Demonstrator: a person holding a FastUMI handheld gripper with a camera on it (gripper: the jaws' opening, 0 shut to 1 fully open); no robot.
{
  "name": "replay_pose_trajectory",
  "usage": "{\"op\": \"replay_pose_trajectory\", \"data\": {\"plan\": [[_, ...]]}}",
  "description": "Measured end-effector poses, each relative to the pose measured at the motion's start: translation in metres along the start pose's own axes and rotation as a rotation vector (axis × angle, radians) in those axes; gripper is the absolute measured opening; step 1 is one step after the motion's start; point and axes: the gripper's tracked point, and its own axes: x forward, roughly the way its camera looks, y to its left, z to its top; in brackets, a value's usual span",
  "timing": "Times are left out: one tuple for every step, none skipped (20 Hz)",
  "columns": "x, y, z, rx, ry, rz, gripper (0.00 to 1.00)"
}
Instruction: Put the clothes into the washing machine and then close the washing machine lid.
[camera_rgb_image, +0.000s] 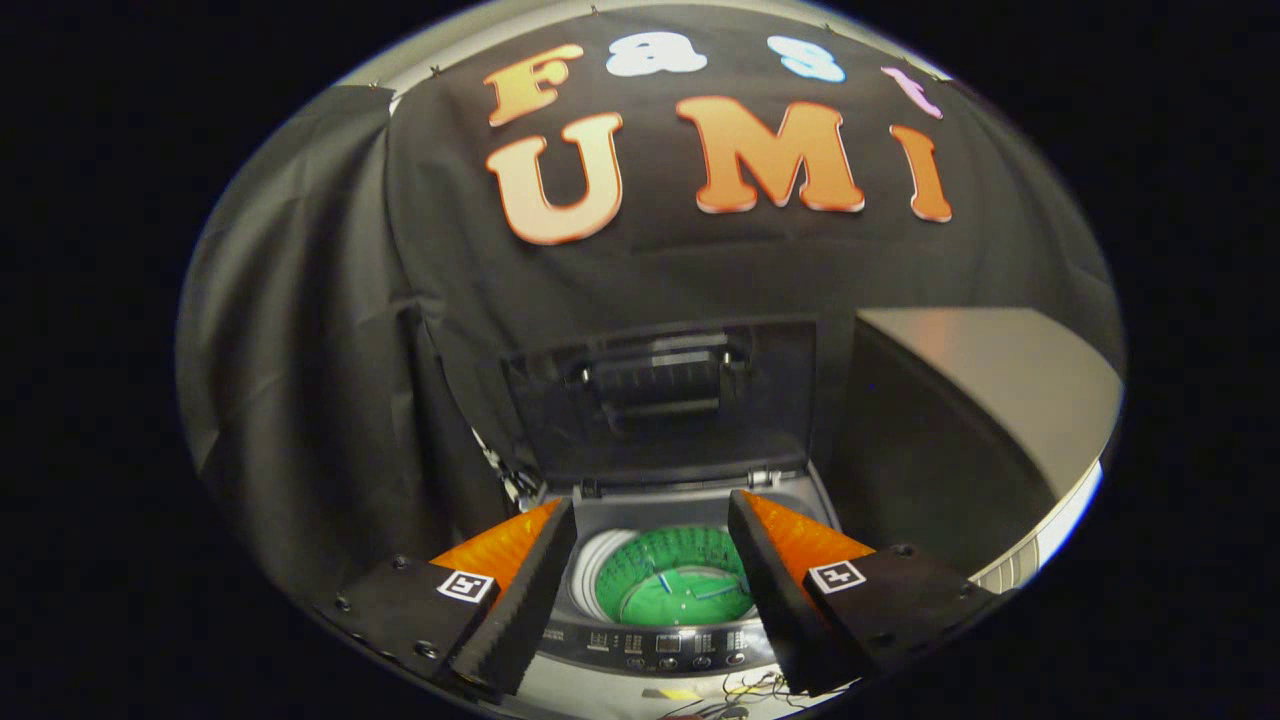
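A small top-loading washing machine (660, 645) stands just ahead of and below my fingers. Its dark lid (665, 400) is raised upright against the booth wall, with a handle recess on its inner face. The round drum (678, 578) shows between my fingers, and a green garment (690, 595) lies inside it. A row of buttons runs along the control panel at the machine's near edge. My gripper (652, 520) hovers above the drum mouth, open, with nothing between its fingers.
A tall dark box with a pale top (985, 400) stands right of the machine, close to the raised lid. Black cloth hangs behind and to the left. Loose thin wires (745, 690) lie in front of the control panel.
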Motion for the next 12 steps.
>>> {"op": "replay_pose_trajectory", "data": {"plan": [[-0.006,0.002,0.021,-0.006,-0.052,0.011,0.98],[-0.012,0.005,0.042,-0.014,-0.1,0.026,0.98],[-0.017,0.005,0.063,-0.028,-0.146,0.038,0.98],[-0.02,0.006,0.079,-0.048,-0.186,0.047,0.98],[-0.025,0.005,0.098,-0.067,-0.22,0.056,0.98],[-0.028,0.003,0.115,-0.086,-0.249,0.07,0.98],[-0.029,0.002,0.133,-0.099,-0.269,0.084,0.98],[-0.028,0.001,0.153,-0.109,-0.274,0.089,0.98],[-0.022,-0.002,0.169,-0.112,-0.273,0.09,0.98],[-0.013,-0.008,0.178,-0.112,-0.275,0.085,0.98],[-0.001,-0.016,0.189,-0.112,-0.286,0.075,0.98],[0.011,-0.026,0.2,-0.114,-0.286,0.06,0.98]]}}
